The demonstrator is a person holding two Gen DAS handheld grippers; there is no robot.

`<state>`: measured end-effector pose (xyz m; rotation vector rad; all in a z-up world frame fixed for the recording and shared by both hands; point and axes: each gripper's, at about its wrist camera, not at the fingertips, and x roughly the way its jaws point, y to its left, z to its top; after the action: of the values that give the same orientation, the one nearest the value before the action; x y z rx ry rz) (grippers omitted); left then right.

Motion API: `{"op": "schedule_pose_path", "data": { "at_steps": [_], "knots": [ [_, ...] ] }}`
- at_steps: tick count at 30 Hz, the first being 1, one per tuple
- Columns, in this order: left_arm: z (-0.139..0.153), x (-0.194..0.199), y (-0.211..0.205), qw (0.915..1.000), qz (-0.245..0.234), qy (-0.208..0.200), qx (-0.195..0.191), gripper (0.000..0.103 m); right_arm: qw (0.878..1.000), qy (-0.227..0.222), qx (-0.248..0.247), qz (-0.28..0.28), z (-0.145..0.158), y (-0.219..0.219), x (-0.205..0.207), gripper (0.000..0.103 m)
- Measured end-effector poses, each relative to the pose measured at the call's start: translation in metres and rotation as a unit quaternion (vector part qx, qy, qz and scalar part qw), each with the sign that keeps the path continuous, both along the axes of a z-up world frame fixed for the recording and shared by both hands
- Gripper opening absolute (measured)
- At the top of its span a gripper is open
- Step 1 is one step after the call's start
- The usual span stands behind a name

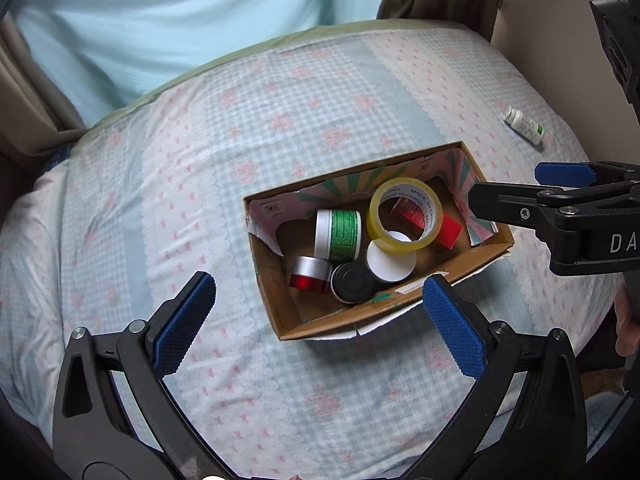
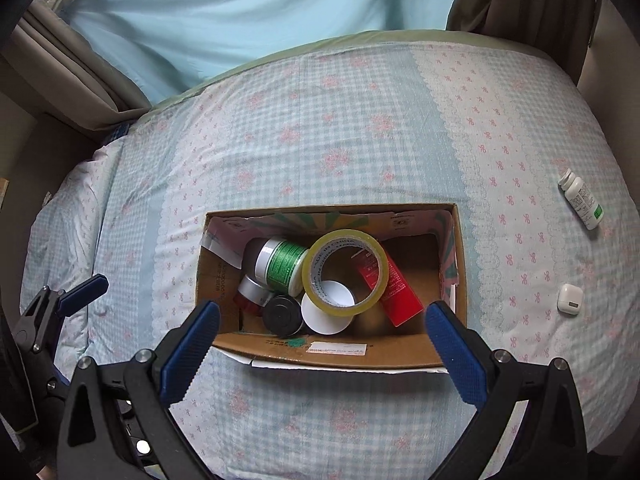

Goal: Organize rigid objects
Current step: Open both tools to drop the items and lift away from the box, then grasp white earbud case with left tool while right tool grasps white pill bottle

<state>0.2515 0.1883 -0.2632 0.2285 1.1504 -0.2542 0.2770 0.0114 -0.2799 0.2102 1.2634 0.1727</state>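
Observation:
An open cardboard box (image 1: 280, 312) (image 2: 340, 354) lies on the bed. Inside are a yellow tape roll (image 1: 406, 214) (image 2: 345, 272), a green-labelled jar (image 1: 340, 234) (image 2: 282, 262), a red box (image 1: 448, 230) (image 2: 400, 296), a red-and-silver jar (image 1: 310, 274) (image 2: 254, 292), a black-lidded jar (image 1: 352, 282) (image 2: 282, 314) and a white lid (image 1: 391, 262) (image 2: 324, 320). My left gripper (image 1: 316, 308) hangs open above the box's near-left side. My right gripper (image 2: 322, 334) is open over the box's near wall, empty. A white bottle (image 1: 524, 124) (image 2: 582, 198) and a white earbud case (image 2: 569, 299) lie on the bed to the right.
The bed is covered by a checked blue-and-pink sheet (image 1: 240, 140) (image 2: 360, 128). A light blue curtain (image 1: 180, 20) (image 2: 260, 8) hangs behind it, with brown curtains at the sides. The right gripper's fingers (image 1: 560, 174) show at the left view's right edge.

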Motion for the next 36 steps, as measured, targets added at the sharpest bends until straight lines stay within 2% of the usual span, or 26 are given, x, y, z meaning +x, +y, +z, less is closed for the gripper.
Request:
{"op": "schedule_pose_path", "data": {
  "at_steps": [5,12,19,22,26,28,32,36],
  "knots": [
    [0.025,-0.029,-0.003,0.9999,-0.003,-0.011,-0.007,0.103,1.0,-0.019,-0.005,-0.018,0.028,-0.007,-0.033,0.102],
    [0.046,-0.051,-0.02,0.999,-0.009,-0.011,-0.042,0.103,0.998,-0.037,-0.034,-0.047,0.061,-0.036,-0.078,0.102],
    [0.059,-0.058,-0.062,0.998,-0.015,-0.017,-0.059,0.103,0.993,-0.064,-0.061,-0.076,0.091,-0.087,-0.118,0.102],
    [0.065,-0.061,-0.088,0.9983,-0.018,-0.025,-0.05,0.103,0.989,-0.083,-0.074,-0.098,0.104,-0.114,-0.129,0.102],
    [0.072,-0.064,-0.126,0.9983,-0.019,-0.038,-0.041,0.103,0.984,-0.104,-0.104,-0.103,0.116,-0.153,-0.134,0.102],
    [0.074,-0.063,-0.147,0.9978,-0.014,-0.043,-0.048,0.103,0.983,-0.113,-0.111,-0.092,0.119,-0.176,-0.131,0.102],
    [0.07,-0.06,-0.195,0.9971,0.014,-0.05,-0.056,0.103,0.985,-0.127,-0.1,-0.064,0.119,-0.231,-0.114,0.102],
    [0.056,-0.055,-0.252,0.9971,0.036,-0.033,-0.059,0.103,0.987,-0.126,-0.097,-0.025,0.113,-0.289,-0.084,0.102]
  ]
}}
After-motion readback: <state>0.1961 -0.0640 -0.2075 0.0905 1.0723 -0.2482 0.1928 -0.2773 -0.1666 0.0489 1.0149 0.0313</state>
